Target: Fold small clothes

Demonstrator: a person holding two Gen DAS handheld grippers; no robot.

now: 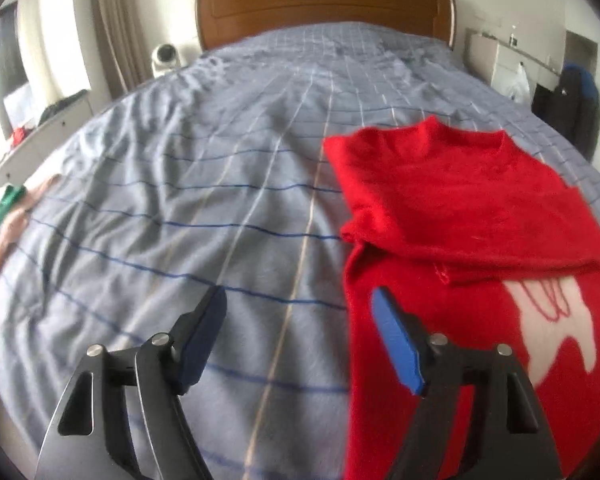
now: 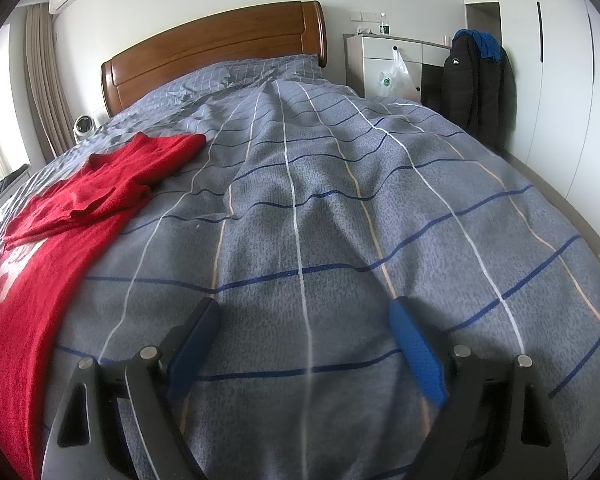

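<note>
A red sweater [image 1: 460,216] with a white motif lies on the blue-grey checked bedspread [image 1: 204,184], its sleeves folded across the chest. My left gripper [image 1: 300,300] is open and empty, hovering at the sweater's left edge, its right finger over the red fabric. In the right wrist view the sweater [image 2: 60,216] lies at the left. My right gripper [image 2: 304,312] is open and empty above bare bedspread [image 2: 340,200], to the right of the sweater.
A wooden headboard [image 1: 324,4] stands at the far end. Green and pink clothes [image 1: 0,216] lie at the bed's left edge. A white cabinet [image 2: 388,60] and a dark jacket [image 2: 476,80] stand to the right of the bed.
</note>
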